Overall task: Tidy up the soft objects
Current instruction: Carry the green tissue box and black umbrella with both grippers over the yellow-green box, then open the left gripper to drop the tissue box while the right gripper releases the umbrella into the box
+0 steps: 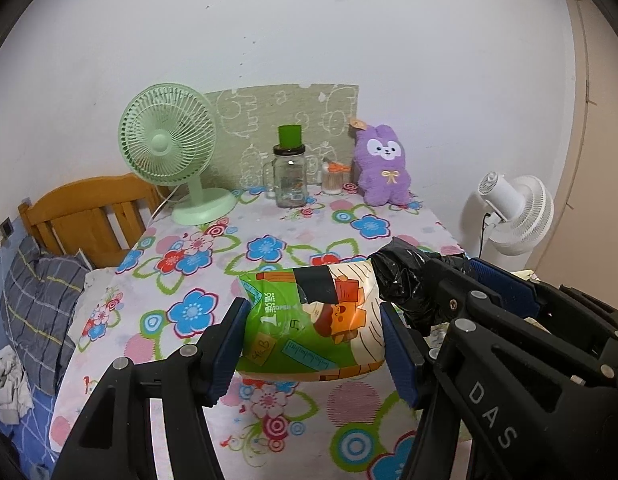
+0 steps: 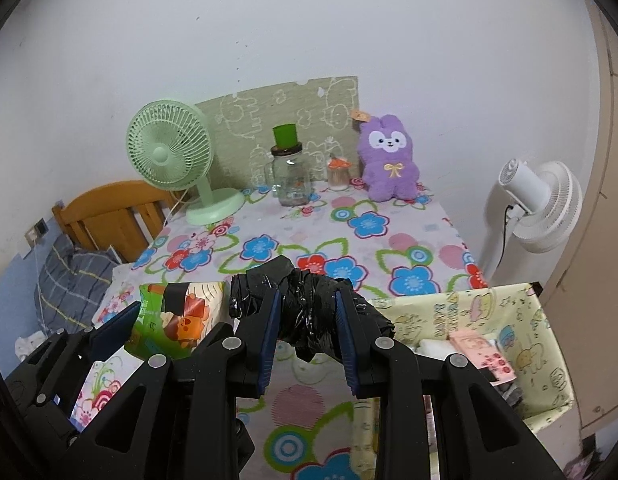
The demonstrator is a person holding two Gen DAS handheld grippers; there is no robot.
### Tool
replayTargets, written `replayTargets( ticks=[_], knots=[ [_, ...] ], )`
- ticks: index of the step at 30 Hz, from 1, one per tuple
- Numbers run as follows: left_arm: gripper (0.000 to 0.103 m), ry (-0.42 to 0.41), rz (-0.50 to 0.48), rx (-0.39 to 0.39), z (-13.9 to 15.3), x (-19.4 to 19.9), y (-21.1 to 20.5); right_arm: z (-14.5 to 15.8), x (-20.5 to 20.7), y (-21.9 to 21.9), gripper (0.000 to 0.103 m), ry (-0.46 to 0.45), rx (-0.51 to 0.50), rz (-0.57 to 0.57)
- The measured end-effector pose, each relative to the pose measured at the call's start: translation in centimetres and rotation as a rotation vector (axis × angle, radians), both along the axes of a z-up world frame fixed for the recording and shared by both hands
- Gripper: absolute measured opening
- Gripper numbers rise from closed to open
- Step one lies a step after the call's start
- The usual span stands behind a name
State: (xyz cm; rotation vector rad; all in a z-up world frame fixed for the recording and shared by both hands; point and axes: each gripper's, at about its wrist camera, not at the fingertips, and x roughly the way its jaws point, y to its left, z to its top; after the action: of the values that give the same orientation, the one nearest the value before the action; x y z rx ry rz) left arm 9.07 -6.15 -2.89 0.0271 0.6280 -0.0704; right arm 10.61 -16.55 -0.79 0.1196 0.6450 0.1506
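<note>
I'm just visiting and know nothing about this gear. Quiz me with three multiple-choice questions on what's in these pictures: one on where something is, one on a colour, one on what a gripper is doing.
1. Where does the purple plush rabbit sit?
A. far edge of the flowered tablecloth, by the wall
B. on the wooden bed
C. in the yellow fabric bin

2. What colour is the small desk fan on the table?
A. white
B. pale green
C. blue

3. What is the right gripper doing?
A. hanging open
B. clamping the crumpled black plastic bag
C. holding the glass jar

Answers:
1 A, it leans at the table's back.
2 B, its grille and base are pale green.
3 B, both blue fingers press the bag.
</note>
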Motion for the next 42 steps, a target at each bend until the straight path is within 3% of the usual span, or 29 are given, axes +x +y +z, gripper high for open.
replayTargets(
  ticks=[21,42],
  knots=[
    [0.066,-0.012,-0.109,-0.016,-0.3,0.4,-6.9,-0.3,-0.9,-7.1,0.031,-0.024,-0.032,-0.099],
    [0.068,0.092,-0.235,-0.027,-3.8,2.6,-12.5,-4.3,0.5,-12.9,0.031,0.057,-0.013,-0.196]
  ],
)
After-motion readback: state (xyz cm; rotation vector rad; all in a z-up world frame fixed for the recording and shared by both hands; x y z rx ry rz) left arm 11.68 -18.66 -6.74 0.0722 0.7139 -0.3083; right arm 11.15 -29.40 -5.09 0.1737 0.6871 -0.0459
